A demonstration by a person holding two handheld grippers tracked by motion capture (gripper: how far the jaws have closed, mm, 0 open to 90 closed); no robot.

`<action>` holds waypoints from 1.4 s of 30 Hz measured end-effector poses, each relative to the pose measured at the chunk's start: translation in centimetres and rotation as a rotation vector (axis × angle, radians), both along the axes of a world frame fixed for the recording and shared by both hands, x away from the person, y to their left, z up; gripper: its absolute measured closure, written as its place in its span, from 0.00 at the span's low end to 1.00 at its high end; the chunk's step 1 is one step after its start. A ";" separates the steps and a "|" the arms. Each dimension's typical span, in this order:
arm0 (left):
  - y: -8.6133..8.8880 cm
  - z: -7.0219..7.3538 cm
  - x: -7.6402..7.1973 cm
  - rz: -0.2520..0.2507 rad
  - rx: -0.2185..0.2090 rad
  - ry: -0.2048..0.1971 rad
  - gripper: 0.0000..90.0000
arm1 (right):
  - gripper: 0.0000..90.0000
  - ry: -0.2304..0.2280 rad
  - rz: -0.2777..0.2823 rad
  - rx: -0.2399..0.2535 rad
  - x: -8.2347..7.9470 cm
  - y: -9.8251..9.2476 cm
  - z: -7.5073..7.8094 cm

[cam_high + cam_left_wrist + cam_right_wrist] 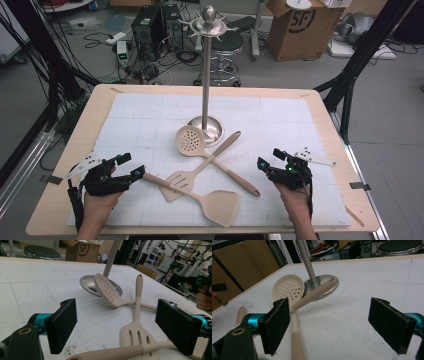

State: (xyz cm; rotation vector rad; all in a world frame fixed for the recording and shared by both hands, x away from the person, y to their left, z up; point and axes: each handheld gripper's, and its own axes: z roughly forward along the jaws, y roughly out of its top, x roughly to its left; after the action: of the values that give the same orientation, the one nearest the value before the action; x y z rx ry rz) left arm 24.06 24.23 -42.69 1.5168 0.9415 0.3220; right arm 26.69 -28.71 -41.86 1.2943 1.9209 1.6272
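Note:
Three beige utensils lie crossed on the white mat [135,115]. A perforated skimmer [190,140] leans its bowl on the base of the metal utensil stand [205,70]. A slotted spatula [177,182] crosses the skimmer's handle. A solid spatula [220,205] lies nearest, its handle end just in front of my left gripper [131,166]. In the left gripper view that gripper [117,315] is open, with the solid spatula's handle [112,353] low between the jaws, untouched. My right gripper [269,158] rests at the right, open and holding nothing [329,315]; the skimmer's handle [295,337] lies by its left jaw.
The mat covers a wooden table [100,100]. Beyond its far edge the floor holds a stool [225,50], a cardboard box [300,27], a computer case [147,27] and cables. Black frame posts [360,55] stand at both sides.

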 end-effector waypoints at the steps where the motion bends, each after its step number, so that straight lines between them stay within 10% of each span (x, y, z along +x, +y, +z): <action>1: 0.0 0.0 0.0 0.000 0.002 0.001 0.20 | 0.19 0.003 0.005 0.002 0.0 0.1 0.0; 42: 0.2 -0.3 -0.1 0.003 0.013 0.005 0.21 | 0.19 -0.003 0.039 -0.002 0.2 1.3 0.1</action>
State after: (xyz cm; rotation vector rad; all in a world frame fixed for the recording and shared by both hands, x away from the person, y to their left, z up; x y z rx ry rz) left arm 23.94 24.46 -43.03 1.5283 0.9473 0.3270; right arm 26.91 -27.45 -41.78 1.2604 1.9578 1.6441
